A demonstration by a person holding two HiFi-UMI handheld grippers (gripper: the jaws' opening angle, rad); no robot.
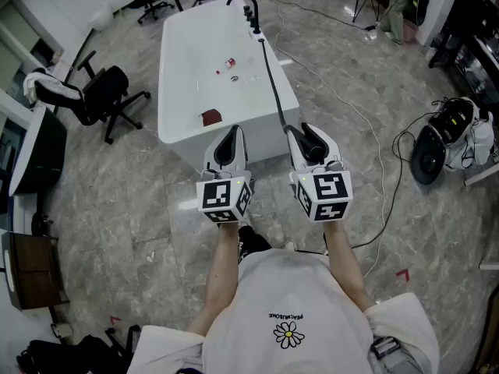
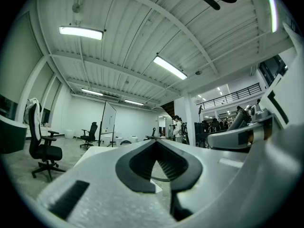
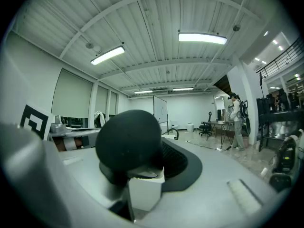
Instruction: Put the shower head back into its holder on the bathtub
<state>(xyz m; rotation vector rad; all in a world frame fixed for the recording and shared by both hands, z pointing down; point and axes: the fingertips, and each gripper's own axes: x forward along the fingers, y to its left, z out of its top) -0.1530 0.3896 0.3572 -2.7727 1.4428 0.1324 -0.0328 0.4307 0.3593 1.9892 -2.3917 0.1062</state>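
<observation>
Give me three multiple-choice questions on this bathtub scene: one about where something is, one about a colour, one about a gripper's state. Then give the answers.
1. Where does the hose run?
A. Along the right side of the bathtub to the right gripper
B. Over the bathtub's left rim
C. Coiled inside the bathtub

2. What colour is the shower head?
A. White
B. Black
C. Red

3. How is the left gripper?
A. Shut, with nothing in it
B. Shut on the hose
C. Wide open

Answers:
1 A: the head view shows the hose leading from the far-end fixture down the right side to the right gripper.
2 B: the right gripper view shows a round black head between the jaws.
3 A: the left gripper view shows the jaws together, with nothing between them.
</observation>
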